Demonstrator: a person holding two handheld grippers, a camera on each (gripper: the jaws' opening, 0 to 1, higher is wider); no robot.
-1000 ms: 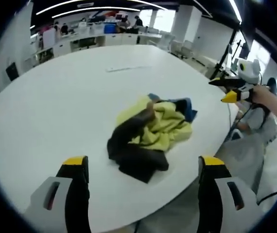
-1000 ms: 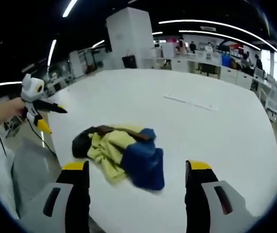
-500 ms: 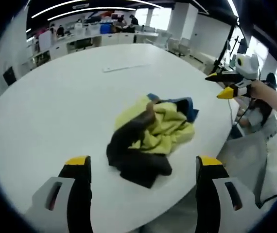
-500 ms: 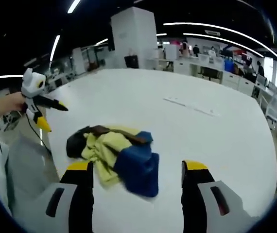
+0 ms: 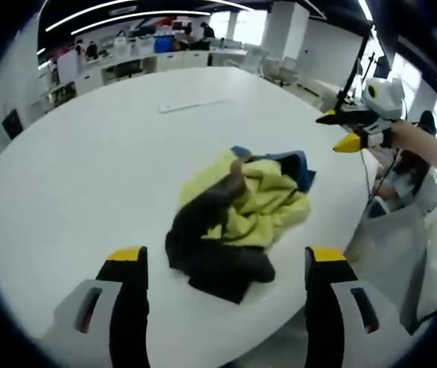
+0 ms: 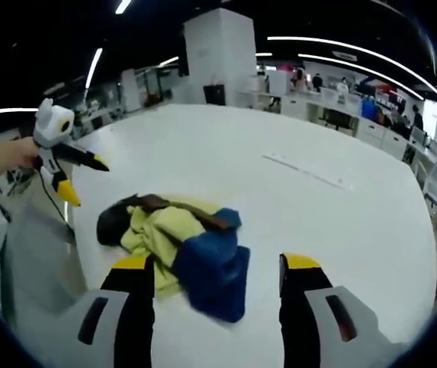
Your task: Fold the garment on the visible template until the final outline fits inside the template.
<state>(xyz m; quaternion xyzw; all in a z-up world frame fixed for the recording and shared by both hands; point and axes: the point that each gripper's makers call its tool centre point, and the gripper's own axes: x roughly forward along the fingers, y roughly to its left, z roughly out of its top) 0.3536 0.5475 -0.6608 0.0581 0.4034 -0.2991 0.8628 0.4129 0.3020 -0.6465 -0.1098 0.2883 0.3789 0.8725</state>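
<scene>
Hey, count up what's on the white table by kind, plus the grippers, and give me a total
Crumpled garment: 1
Pale strip lying farther back on the table: 1
Left gripper, open: 1
Right gripper, open: 1
Total: 4

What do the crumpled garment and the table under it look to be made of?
The garment looks like soft, matte knit or fleece fabric in yellow, blue and dark panels: it bunches in loose, rounded folds with no shine. The table looks like smooth white laminate or painted board, faintly glossy; which one can't be told.
</scene>
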